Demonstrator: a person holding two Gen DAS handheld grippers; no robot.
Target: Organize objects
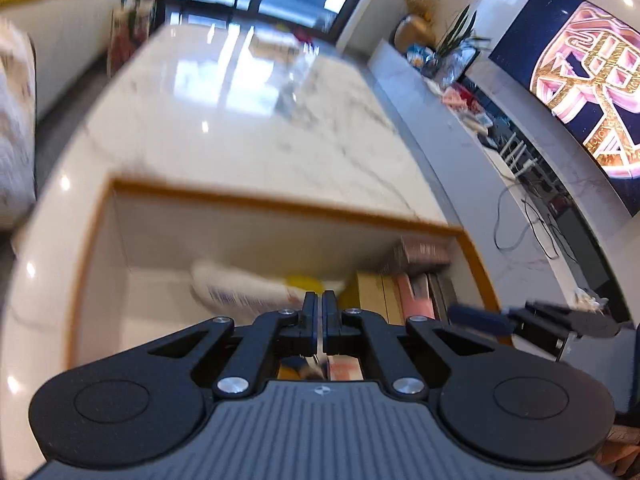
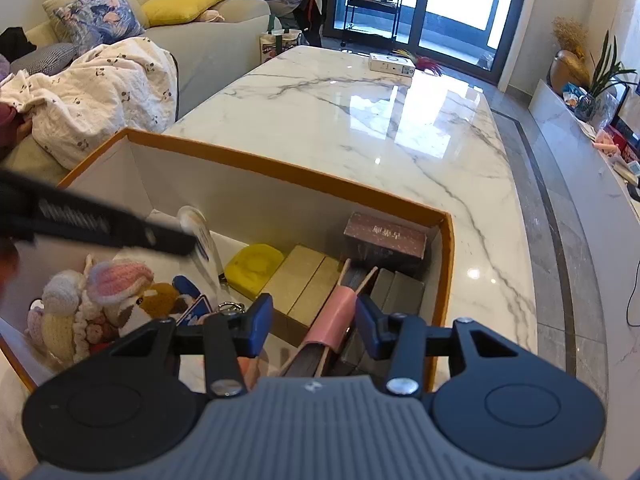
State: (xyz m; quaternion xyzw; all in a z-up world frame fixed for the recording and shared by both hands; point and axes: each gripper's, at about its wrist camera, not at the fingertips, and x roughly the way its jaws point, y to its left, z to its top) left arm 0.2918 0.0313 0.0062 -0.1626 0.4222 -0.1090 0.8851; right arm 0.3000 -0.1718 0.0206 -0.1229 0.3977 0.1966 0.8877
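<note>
Worktop (image 2: 360,128) before me: white marble, grey-veined, glossy. On it, at my near end, an open orange-rimmed box (image 2: 280,174), its left wall close to the left edge. At the far end, near the far edge, a small white carton (image 2: 391,64).

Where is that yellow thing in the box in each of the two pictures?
Left wrist view: the yellow thing peeks out just above the shut left gripper, at centre, blurred.
Right wrist view: it lies left of centre, on the box floor beside tan blocks.
Shared landmark: the box's orange rim.
</note>
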